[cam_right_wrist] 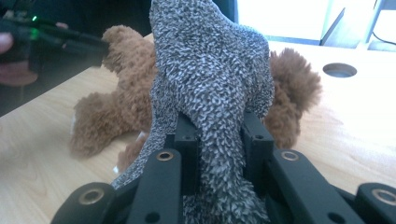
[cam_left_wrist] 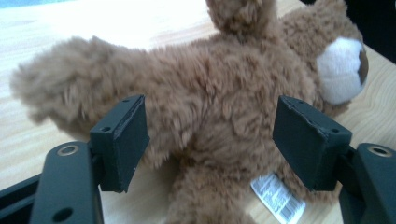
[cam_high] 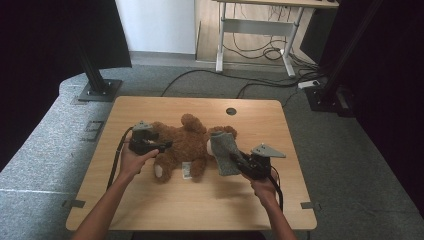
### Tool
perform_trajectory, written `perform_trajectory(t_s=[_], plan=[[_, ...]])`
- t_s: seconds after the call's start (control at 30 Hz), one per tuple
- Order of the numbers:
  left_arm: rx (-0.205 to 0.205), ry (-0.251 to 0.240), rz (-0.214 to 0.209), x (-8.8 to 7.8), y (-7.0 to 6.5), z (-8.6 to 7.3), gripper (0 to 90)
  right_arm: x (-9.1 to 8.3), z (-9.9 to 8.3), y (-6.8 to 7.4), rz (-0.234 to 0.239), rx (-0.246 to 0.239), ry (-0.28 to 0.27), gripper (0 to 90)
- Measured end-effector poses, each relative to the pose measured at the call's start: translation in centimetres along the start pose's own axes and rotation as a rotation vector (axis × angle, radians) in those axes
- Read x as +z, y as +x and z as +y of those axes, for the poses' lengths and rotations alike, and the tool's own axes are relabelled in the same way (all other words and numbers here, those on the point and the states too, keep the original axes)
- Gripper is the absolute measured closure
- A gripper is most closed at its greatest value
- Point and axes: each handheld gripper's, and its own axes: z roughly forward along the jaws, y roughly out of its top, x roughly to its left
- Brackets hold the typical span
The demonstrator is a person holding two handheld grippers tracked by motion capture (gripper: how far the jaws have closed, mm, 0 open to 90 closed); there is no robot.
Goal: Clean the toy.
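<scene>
Teddy bear [cam_high: 182, 145], brown plush, lay on its side near the middle of the wooden table [cam_high: 150, 200], a white sewn-in label [cam_high: 186, 171] showing by its lower legs.

Your left tool [cam_high: 162, 146] sat at the bear's left end, pointing across it toward the right. In the left gripper view its jaws stood wide, one pad [cam_left_wrist: 122, 140] on each side of the bear's torso [cam_left_wrist: 210, 116]; whether the pads pressed the fur or merely flanked it could not be told from that view. The bear's pale muzzle [cam_left_wrist: 341, 70] lay beyond the right-hand pad.

Your right tool [cam_high: 235, 158] was clamped narrow on a grey knitted sock [cam_high: 224, 150]. In the right gripper view the sock [cam_right_wrist: 210, 84] rose from between the closed jaws as a bunched column, in front of the bear [cam_right_wrist: 121, 102], with your left hand and its tool [cam_right_wrist: 88, 46] seen farther off at the upper left. From the high view the sock stood against the bear's right end, overlapping the fur there; whether it was actually around a part of the bear could not be made out.

A round cable hole [cam_high: 230, 111] marked the table's far edge.
</scene>
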Motion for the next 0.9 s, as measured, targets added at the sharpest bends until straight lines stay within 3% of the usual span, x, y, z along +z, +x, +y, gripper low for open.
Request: perform_trajectory(t_s=[0.2,0.37,0.6,0.8,0.9], plan=[[0.01,0.048,0.01,0.3,-0.3,-1.8,25.0,2.0,1.7,0.4,0.004,0.002,-0.008,72.8],[-0.019,0.076,0.005,0.9,0.2,-3.4,24.6,3.5,2.8,0.8,0.014,-0.004,-0.003,72.8],[-0.021,0.141,-0.004,2.2,0.2,-5.0,25.3,6.7,4.2,2.4,0.067,-0.007,0.013,72.8],[-0.039,0.183,-0.009,3.3,0.1,-5.7,38.5,10.3,4.6,5.0,0.128,-0.045,0.043,72.7],[-0.032,0.198,0.003,3.5,0.0,-5.8,45.2,11.5,4.4,5.6,0.132,-0.053,0.067,72.7]])
